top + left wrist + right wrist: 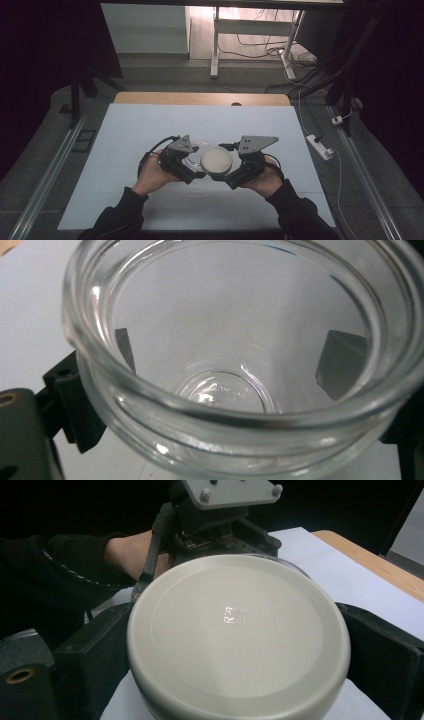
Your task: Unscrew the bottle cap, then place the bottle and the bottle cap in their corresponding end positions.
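Lid (235, 635) and jar (240, 365) at table centre, high view: we are holding one in each gripper, side by side and touching or nearly so, just above the pale blue table cover (150, 130). Left gripper (192, 167) is clamping the clear glass jar, its black jaws pressing the wall from both sides and showing through the glass in the left gripper view. Right gripper (235, 175) is clamping the round grey lid, jaws closed on opposite edges of its rim.

Risks, as we are judging them:
- Slip: glass is smooth w/ a rounded wall, so the jaws are gripping on small patches only; any twist applied while fitting the lid could be turning the jar in the grip, or letting it drop to the table.
- Misalignment: lid is sitting beside the mouth, not over it; tilting it while bringing it across could be cocking it on the rim or catching one edge.
- Lid pop-out: its edge is rounded and matte, so a squeeze off-centre could be pushing it out of the jaws.

Materials & shapes: jar is thick, transparent, circular, w/ a heavy rolled lip, a stepped neck and embossed lettering on the base (too small to read). Lid is opaque, pale grey-beige, probably plastic, a flat disc w/ softly rounded shoulder, faint inner circle and small raised marking near centre.
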`<state>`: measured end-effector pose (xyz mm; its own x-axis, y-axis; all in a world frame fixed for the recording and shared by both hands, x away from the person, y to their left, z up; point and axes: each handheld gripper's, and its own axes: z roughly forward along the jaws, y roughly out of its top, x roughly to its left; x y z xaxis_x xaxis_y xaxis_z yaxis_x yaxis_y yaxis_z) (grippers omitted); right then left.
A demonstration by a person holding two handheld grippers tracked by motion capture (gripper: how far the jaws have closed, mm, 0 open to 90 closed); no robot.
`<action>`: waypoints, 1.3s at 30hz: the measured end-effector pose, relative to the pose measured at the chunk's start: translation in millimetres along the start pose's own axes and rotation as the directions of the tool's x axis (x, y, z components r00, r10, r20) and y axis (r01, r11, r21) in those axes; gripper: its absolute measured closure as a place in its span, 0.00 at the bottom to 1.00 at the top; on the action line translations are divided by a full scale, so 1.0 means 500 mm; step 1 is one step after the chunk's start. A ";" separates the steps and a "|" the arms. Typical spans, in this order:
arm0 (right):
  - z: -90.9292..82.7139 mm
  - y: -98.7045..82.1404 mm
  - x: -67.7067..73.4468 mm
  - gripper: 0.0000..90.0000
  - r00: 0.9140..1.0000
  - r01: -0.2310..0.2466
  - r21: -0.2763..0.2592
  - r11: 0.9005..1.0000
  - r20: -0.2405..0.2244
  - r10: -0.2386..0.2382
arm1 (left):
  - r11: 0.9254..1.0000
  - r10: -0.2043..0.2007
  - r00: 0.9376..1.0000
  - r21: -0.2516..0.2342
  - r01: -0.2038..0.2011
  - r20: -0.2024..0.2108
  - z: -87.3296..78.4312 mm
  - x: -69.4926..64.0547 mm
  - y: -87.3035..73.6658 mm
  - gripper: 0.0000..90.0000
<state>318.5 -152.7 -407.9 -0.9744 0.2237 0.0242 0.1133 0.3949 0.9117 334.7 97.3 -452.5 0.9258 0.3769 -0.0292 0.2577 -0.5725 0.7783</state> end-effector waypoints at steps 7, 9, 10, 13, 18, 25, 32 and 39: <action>-0.004 -0.007 0.008 0.08 1.000 -0.006 0.001 1.000 0.019 0.006 | 1.000 -0.012 1.000 -0.012 0.012 -0.025 -0.004 0.009 -0.001 0.08; -0.006 -0.009 0.012 0.08 1.000 -0.004 0.001 1.000 0.025 0.004 | 1.000 -0.015 1.000 -0.014 0.014 -0.028 -0.005 0.010 -0.002 0.08; -0.006 -0.010 0.013 0.08 1.000 -0.006 -0.002 1.000 0.024 0.006 | 1.000 -0.019 0.999 -0.017 0.019 -0.034 -0.004 0.013 -0.002 0.08; -0.008 -0.013 0.019 0.08 1.000 -0.004 0.001 1.000 0.030 0.003 | 1.000 -0.017 0.999 -0.015 0.017 -0.041 -0.004 0.016 -0.001 0.08; -0.011 -0.017 0.029 0.08 0.999 -0.001 -0.001 1.000 0.035 0.001 | 1.000 -0.026 0.998 -0.017 0.025 -0.058 -0.001 0.022 0.000 0.08; -0.012 -0.024 0.044 0.08 1.000 0.005 0.003 1.000 0.030 -0.005 | 0.999 -0.047 0.996 -0.026 0.045 -0.077 -0.002 0.035 0.001 0.08; -0.008 -0.033 0.051 0.08 1.000 -0.002 0.009 1.000 0.025 0.002 | 0.998 -0.063 0.994 -0.036 0.060 -0.094 -0.004 0.046 0.005 0.08; -0.005 -0.041 0.053 0.08 1.000 -0.007 0.012 1.000 0.029 0.007 | 0.997 -0.074 0.992 -0.045 0.070 -0.100 -0.004 0.055 0.008 0.08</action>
<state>289.9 -157.2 -425.0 -0.9676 0.2519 0.0185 0.1226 0.4043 0.9064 360.7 107.0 -449.2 0.8719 0.4890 -0.0241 0.3091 -0.5115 0.8017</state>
